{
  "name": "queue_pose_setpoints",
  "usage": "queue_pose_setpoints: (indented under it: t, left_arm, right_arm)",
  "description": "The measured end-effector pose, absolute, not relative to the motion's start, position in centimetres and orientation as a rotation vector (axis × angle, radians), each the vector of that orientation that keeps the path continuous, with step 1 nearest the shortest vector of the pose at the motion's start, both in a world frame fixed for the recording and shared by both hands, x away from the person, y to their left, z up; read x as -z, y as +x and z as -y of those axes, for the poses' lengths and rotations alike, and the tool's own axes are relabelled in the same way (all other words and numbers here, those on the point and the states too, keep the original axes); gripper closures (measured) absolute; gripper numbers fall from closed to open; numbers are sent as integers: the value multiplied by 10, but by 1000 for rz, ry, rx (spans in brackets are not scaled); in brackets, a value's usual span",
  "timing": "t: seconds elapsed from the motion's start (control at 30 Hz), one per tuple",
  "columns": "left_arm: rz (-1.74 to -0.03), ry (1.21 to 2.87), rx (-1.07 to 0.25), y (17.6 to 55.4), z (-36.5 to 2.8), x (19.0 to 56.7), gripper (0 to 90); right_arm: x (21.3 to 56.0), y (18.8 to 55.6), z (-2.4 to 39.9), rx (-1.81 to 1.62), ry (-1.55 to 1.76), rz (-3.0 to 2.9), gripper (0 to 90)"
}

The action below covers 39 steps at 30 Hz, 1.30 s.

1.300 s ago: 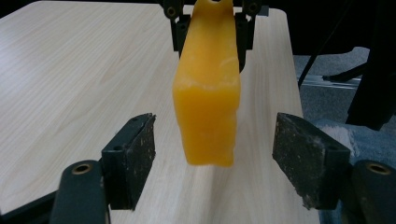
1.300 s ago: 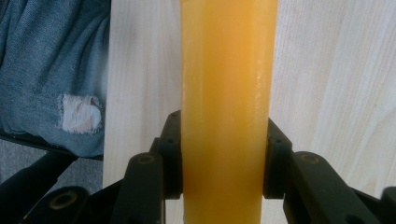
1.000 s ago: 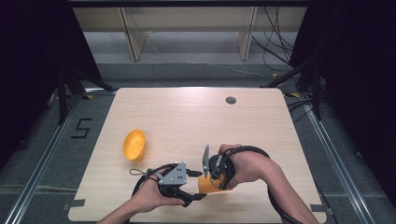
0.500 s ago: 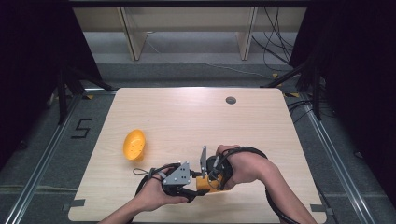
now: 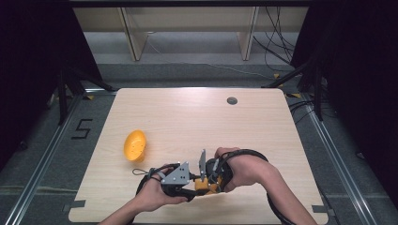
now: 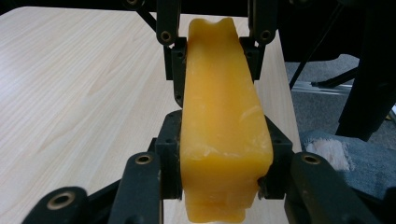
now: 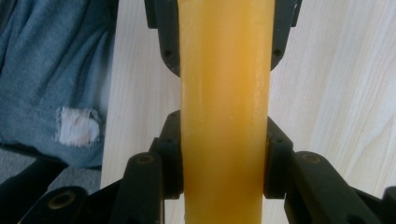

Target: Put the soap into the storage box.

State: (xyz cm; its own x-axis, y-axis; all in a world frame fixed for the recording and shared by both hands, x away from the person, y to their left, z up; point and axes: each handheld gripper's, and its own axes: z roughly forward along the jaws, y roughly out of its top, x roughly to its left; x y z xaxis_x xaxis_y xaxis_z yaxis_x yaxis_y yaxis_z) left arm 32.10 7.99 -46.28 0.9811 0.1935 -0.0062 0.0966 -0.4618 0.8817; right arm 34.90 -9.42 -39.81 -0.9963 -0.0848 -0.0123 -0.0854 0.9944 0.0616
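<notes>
Gripping from opposite ends, the 2 grippers meet near the front edge of the wooden table [image 5: 187, 117], low in the high view. The left gripper [image 5: 184, 188] sits under the person's left hand [image 5: 152, 194], and the right gripper [image 5: 210, 180] is held by the right hand [image 5: 244, 169], with an orange piece [image 5: 205, 186] between them.

From the left gripper view, the yellow-orange block [image 6: 224, 126] stands lengthwise between that gripper's own 2 black jaws, which press against its lower sides. Farther up, the other gripper's jaws clamp the same block near its notched top end. Its surface looks waxy and slightly scuffed; what it is made of cannot be told for sure.

From the right gripper view, the block [image 7: 225, 112] runs straight up the middle, pinched by the near jaws at both flanks and by the opposite pair above. Blue torn denim [image 7: 56, 79] lies beyond the table edge at left.

Well apart to the left on the table rests a yellow bowl-like shell [image 5: 134, 145], tipped on its side. A dark round grommet [image 5: 232, 100] sits near the far edge.
</notes>
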Motion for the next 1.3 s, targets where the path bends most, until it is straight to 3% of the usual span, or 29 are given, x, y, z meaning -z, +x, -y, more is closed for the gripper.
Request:
queue_pose_setpoints:
  t: [0.13,0.37,0.57,0.87,1.3]
  left_arm:
    - [-231,2090,-157,319,-82,467,601]
    - [-260,2108,-207,318,-89,468,601]
    - [-310,2092,-253,316,-96,468,602]
    - [-494,1998,-375,310,-116,459,602]
    - [-770,1798,-532,322,-135,443,602]
  right_arm:
    - [393,353,102,-164,-125,-3115,449]
    - [391,359,131,-246,-57,-3068,328]
    - [392,362,158,-401,5,-3054,347]
    - [404,353,201,-569,501,-2928,460]
    - [442,334,211,-835,942,-2569,516]
